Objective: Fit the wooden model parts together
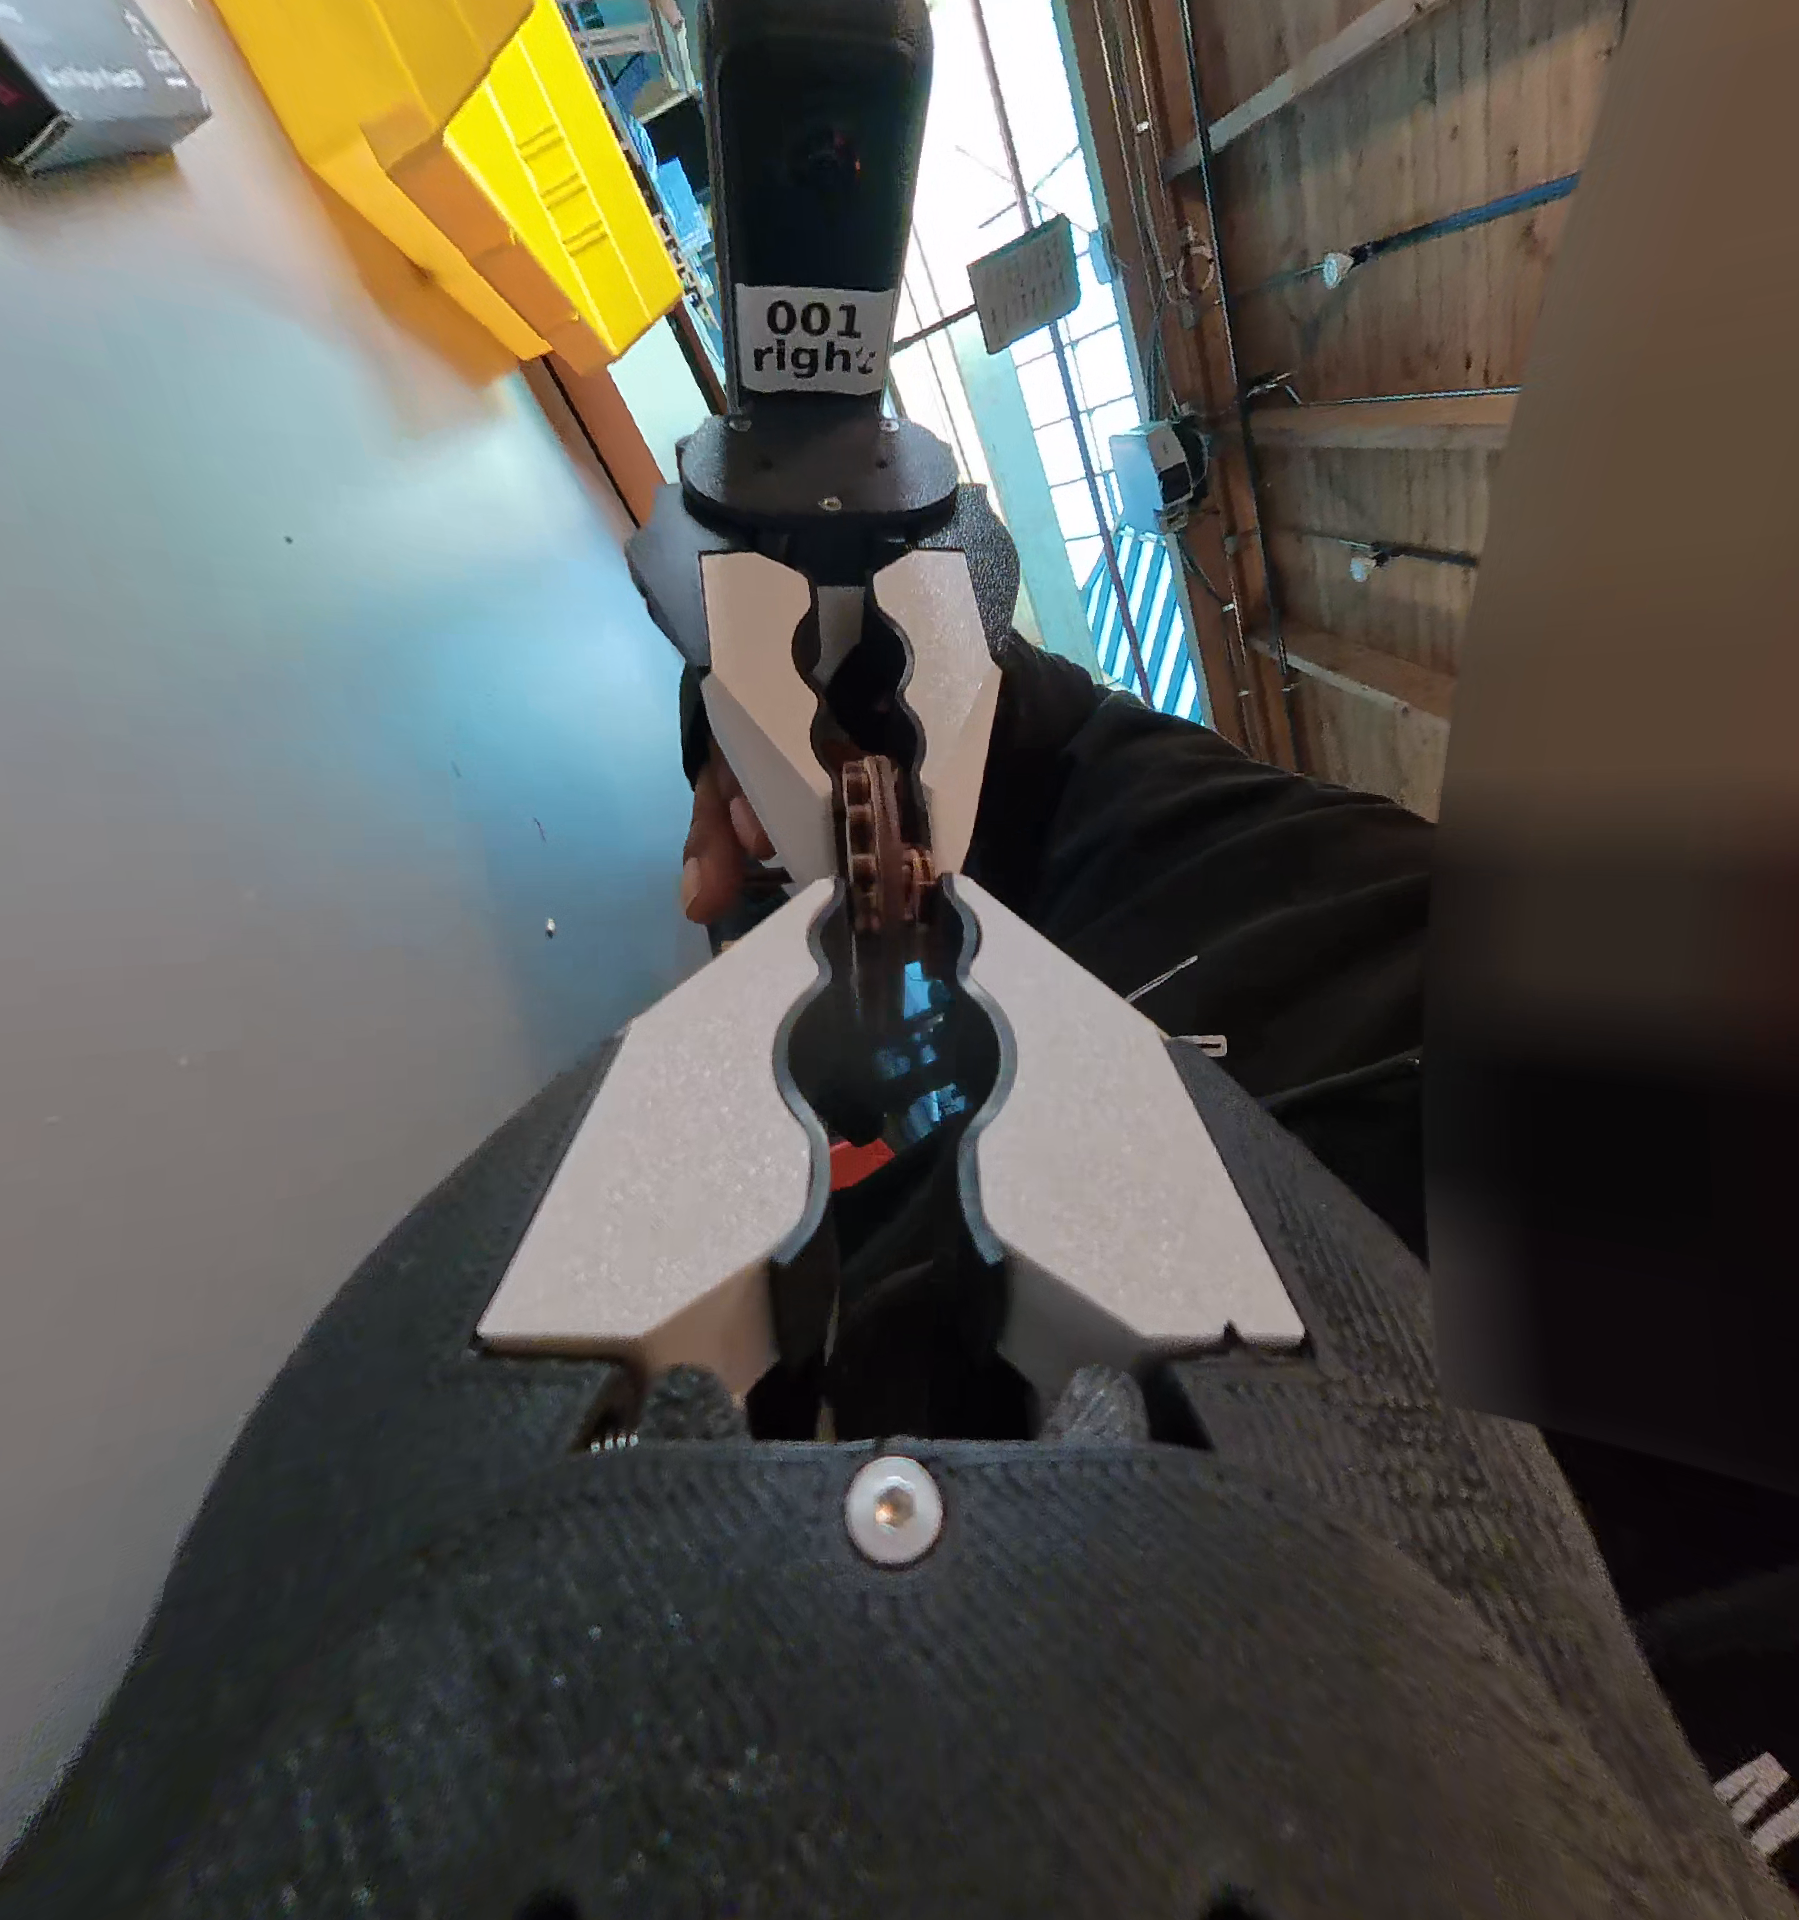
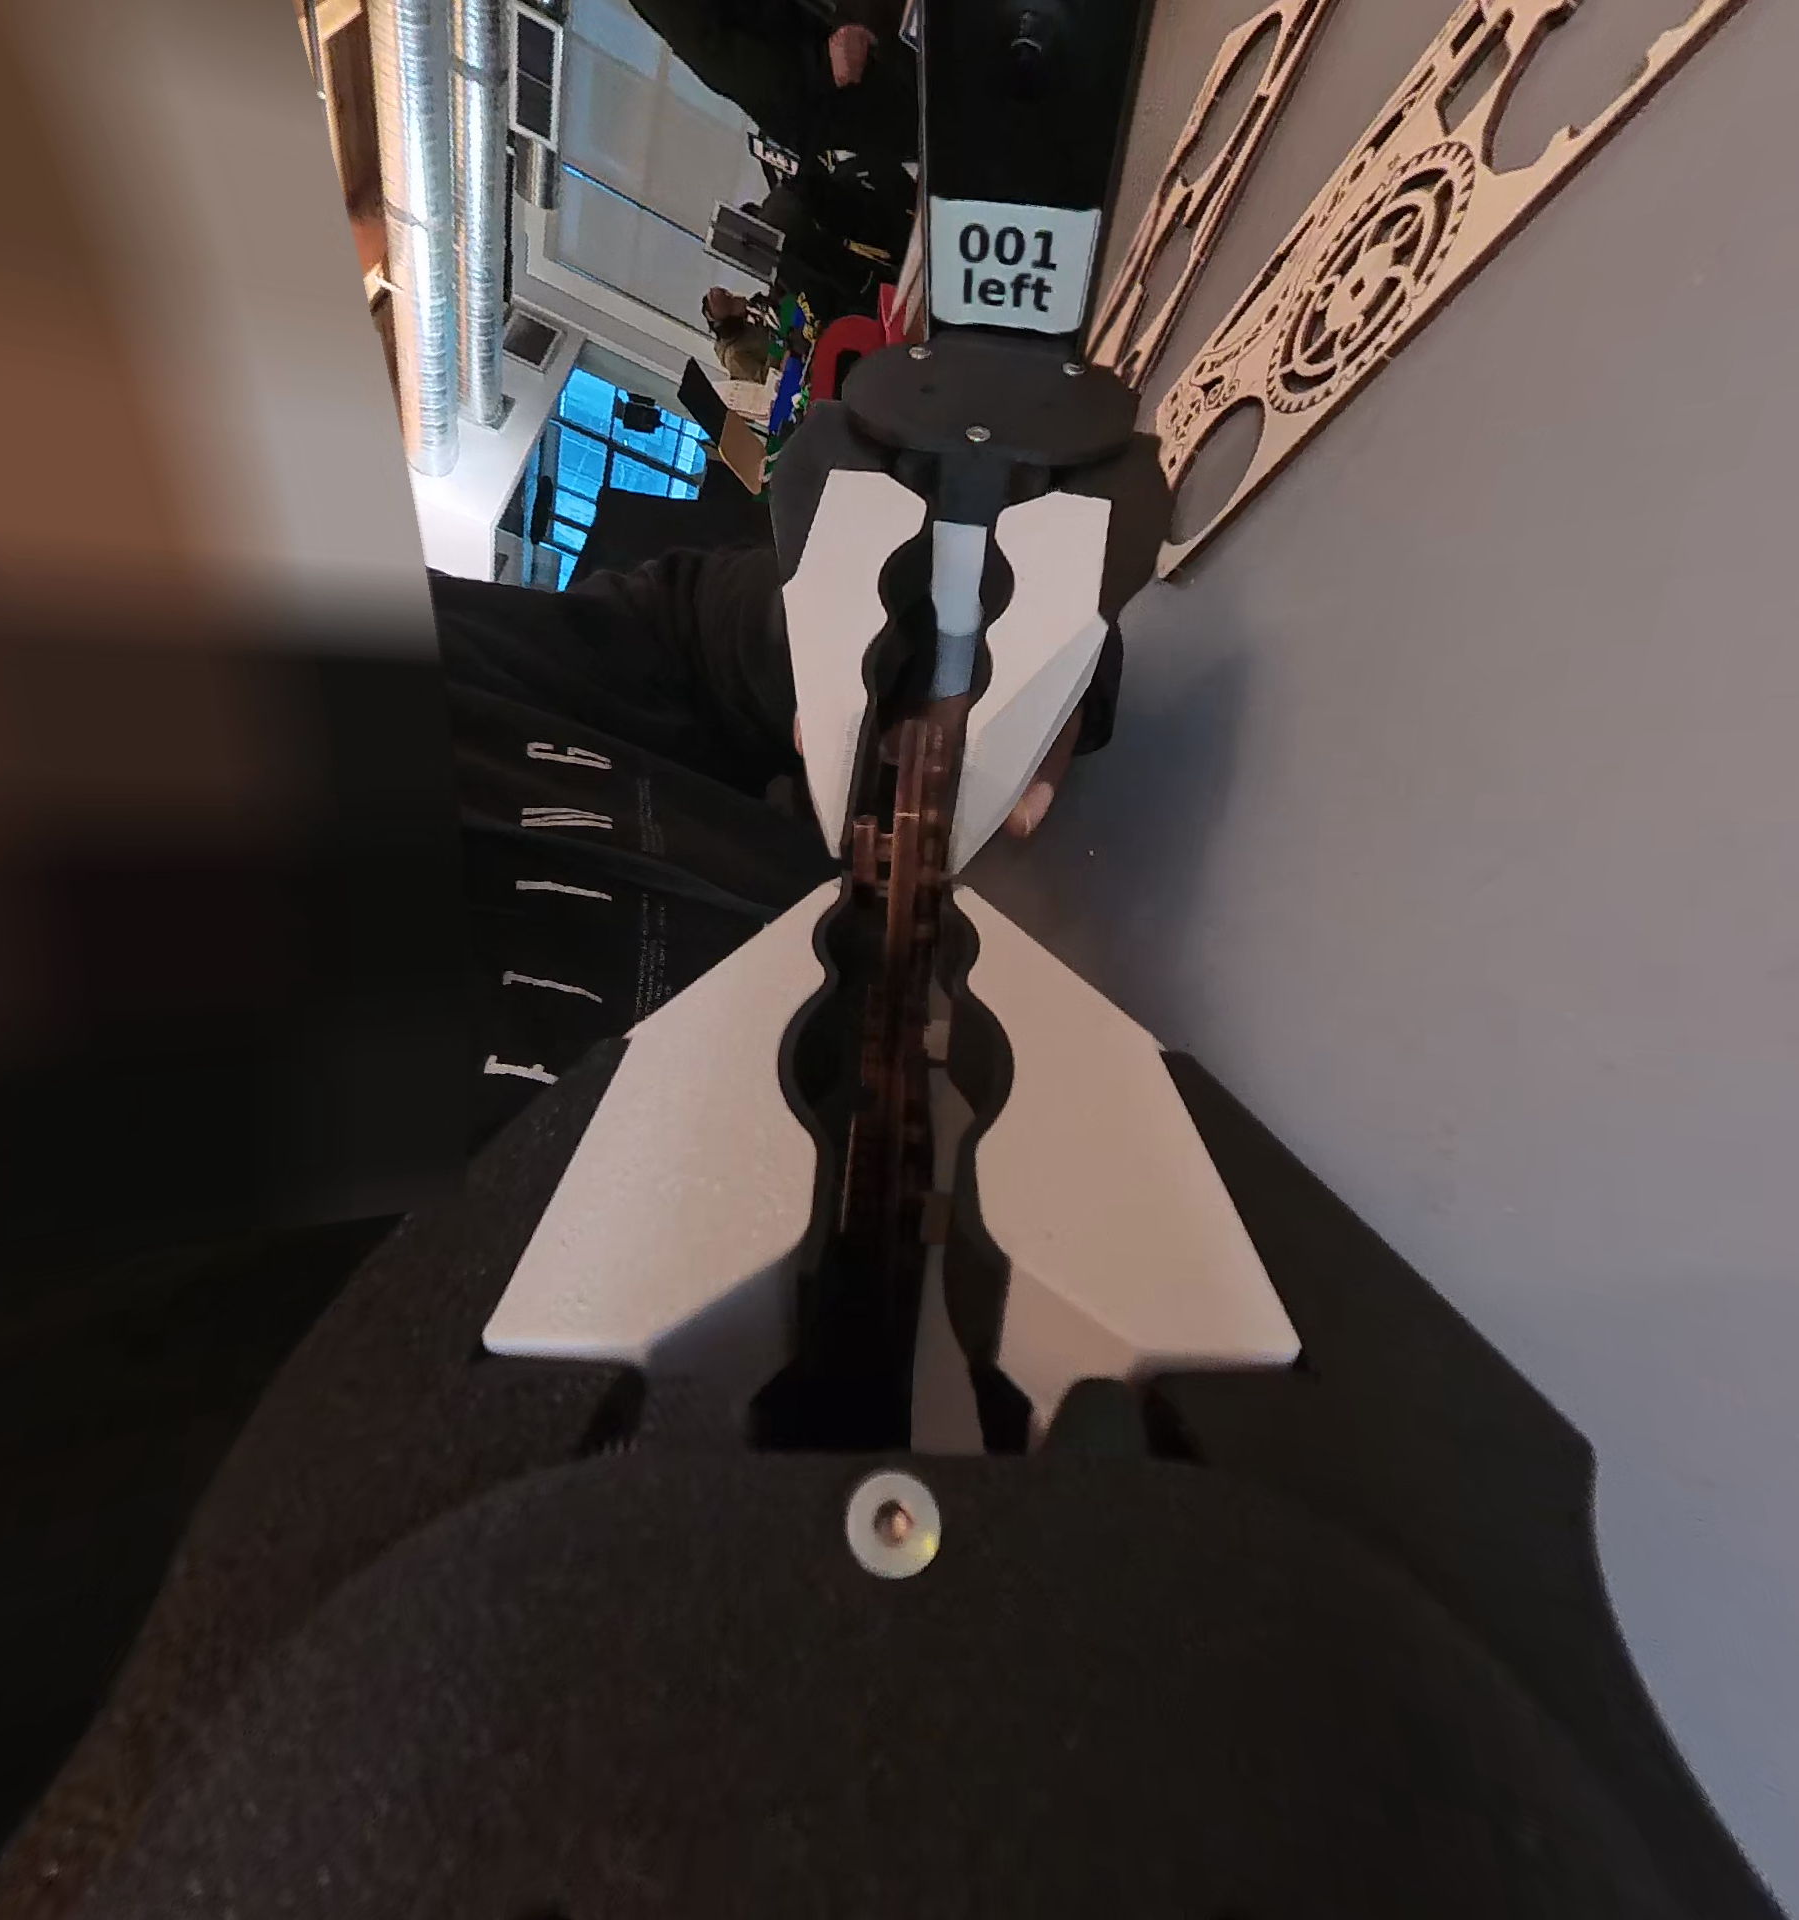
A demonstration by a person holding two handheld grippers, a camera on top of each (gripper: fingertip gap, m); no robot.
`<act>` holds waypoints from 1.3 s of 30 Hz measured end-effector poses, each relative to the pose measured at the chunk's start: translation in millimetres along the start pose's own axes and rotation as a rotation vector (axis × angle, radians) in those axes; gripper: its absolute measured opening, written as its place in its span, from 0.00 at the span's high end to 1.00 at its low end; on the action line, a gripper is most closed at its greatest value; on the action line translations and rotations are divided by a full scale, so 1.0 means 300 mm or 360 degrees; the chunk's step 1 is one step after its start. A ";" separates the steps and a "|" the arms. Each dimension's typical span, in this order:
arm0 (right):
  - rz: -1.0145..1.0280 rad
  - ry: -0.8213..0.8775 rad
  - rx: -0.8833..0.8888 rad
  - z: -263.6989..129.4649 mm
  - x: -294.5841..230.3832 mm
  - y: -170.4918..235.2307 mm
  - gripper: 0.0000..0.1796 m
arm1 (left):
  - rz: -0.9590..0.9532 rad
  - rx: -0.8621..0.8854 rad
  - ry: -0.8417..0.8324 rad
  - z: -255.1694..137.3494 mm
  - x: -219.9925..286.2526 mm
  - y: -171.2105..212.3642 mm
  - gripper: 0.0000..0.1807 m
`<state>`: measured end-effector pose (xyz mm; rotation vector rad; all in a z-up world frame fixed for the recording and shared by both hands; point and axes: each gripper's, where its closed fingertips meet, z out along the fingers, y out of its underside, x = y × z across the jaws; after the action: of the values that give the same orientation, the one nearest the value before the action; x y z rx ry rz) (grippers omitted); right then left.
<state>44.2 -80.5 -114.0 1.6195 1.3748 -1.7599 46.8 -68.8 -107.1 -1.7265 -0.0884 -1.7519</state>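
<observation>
A: Where are the wooden parts?

B: Between the two tongs, which face each other tip to tip. In the left wrist view, the left gripper (image 1: 879,883) fills the lower half; its white fingers (image 1: 687,1153) narrow toward a thin stack of brown toothed wooden parts (image 1: 879,821) seen edge-on. The right gripper (image 1: 879,831) points back from above, and its tips close on the same stack.

A: So both are pinching it?

B: Yes — each pair of tips is pressed onto the wood, one from either end. The right wrist view shows the same thing mirrored: the right gripper (image 2: 890,883) in front, and the parts (image 2: 900,831) running as a dark strip down the gap between its fingers (image 2: 687,1164) and on into the left gripper (image 2: 900,821) beyond.

A: Where are the hands?

B: A hand (image 1: 718,842) shows just behind the far tongs in the left view, with a black sleeve (image 1: 1186,883) beside it. In the right view fingertips (image 2: 1030,805) show behind the far tongs too.

A: How is it all held?

B: Off the grey table (image 1: 199,727), which fills one side of each view like a wall — the cameras are rolled sideways. A cut-out wooden sheet (image 2: 1342,281) lies on the table beyond the left gripper. Yellow bins (image 1: 479,177) and a dark box (image 1: 64,73) sit at the far edge.
</observation>
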 end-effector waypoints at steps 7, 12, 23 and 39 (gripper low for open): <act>-0.0222 0.0107 -0.0046 0.020 -0.005 0.001 0.93 | 0.0172 -0.0037 -0.0025 -0.017 0.010 0.010 0.93; -0.0348 0.0142 -0.0072 0.031 -0.006 0.005 0.93 | 0.0281 -0.0069 -0.0055 -0.024 0.016 0.020 0.93; -0.0295 0.0080 -0.0060 0.024 -0.002 0.009 0.93 | 0.0147 -0.0042 0.0007 -0.017 0.013 0.019 0.92; -0.0107 0.0021 -0.0012 0.022 0.006 0.007 0.89 | 0.0040 0.0001 0.0016 -0.026 0.001 0.018 0.94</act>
<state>42.0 -86.3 -117.3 1.6010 1.4560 -1.7826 42.9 -76.9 -109.7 -1.7107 -0.0624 -1.7420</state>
